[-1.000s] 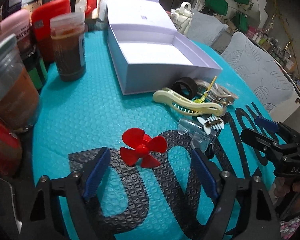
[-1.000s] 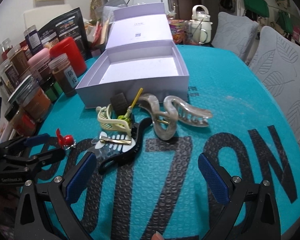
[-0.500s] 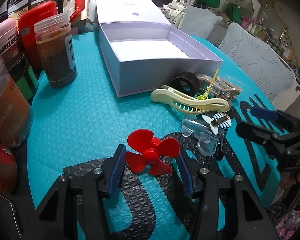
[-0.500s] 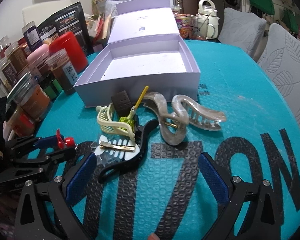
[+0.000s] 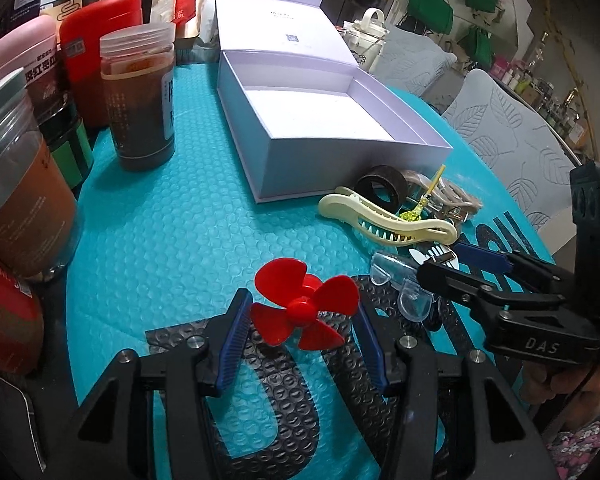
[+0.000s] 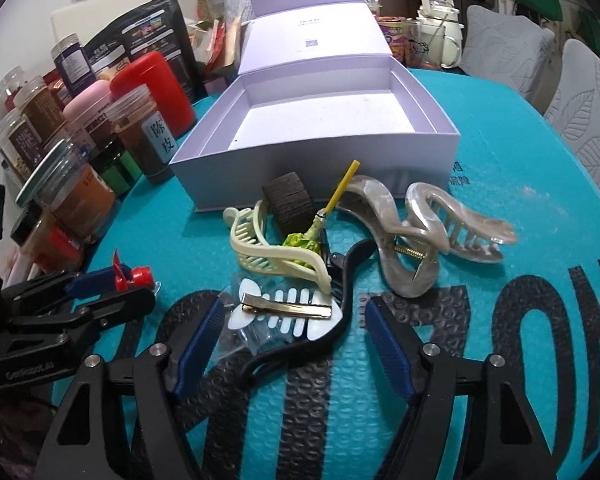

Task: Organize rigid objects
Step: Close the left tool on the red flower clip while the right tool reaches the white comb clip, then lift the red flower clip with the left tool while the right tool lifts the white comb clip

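Teal mat (image 5: 172, 240); red propeller (image 5: 304, 308) hub-up

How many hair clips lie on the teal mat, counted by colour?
Cream claw clip: 1
Marbled grey claw clip: 1
Black clip: 1
White fishbone clip: 1
Total: 4

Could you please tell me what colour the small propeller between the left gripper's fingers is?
The propeller is bright red; the left wrist view shows it best.
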A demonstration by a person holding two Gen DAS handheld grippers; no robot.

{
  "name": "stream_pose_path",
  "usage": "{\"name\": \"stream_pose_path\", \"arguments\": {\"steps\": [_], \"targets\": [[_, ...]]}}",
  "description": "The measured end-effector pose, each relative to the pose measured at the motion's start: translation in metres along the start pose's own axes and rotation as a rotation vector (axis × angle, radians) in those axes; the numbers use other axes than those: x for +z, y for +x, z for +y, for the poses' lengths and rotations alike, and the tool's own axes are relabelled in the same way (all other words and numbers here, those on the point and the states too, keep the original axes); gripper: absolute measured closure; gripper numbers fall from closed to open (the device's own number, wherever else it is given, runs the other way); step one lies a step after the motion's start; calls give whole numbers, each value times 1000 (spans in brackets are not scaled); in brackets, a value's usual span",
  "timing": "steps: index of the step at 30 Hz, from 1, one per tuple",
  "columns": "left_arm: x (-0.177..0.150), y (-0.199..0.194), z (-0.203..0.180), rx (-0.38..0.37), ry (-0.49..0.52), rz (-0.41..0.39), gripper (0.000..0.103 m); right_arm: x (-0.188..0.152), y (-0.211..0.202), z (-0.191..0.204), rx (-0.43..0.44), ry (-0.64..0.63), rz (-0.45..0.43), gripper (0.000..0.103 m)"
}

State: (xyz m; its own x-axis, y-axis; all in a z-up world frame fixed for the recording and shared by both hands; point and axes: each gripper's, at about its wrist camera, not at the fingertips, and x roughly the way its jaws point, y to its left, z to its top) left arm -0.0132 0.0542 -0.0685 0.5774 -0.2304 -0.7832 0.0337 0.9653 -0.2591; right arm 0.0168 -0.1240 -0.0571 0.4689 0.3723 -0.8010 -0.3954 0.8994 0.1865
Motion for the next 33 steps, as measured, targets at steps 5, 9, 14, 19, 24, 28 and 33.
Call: {"name": "stream_pose_path", "arguments": {"steps": [5, 9, 14, 19, 24, 28, 33], "targets": [[-1, 0, 0, 6, 3, -4, 52, 0, 4, 4, -6, -3, -1, 30], [-3, -1, 0, 2, -2, -5, 52, 0, 5, 8, -29, -15, -10, 38], [-4, -3, 1, -1, -7, -9, 52, 0, 5, 4, -25, -3, -14, 46], [-4, -6, 0, 0, -5, -18, 52, -3, 0, 3, -15, -1, -30, 46], [-3, -12, -5, -3, 2, -31, 52, -7, -10, 3, -14, -11, -53, 46], [-3, -17, -12, -8, 15, -48, 52, -10, -18, 1, -10, -4, -61, 46], [-3, -26, -26, -14, 42, -73, 52, -15, -30, -2, -3, 9, -76, 46]]}}
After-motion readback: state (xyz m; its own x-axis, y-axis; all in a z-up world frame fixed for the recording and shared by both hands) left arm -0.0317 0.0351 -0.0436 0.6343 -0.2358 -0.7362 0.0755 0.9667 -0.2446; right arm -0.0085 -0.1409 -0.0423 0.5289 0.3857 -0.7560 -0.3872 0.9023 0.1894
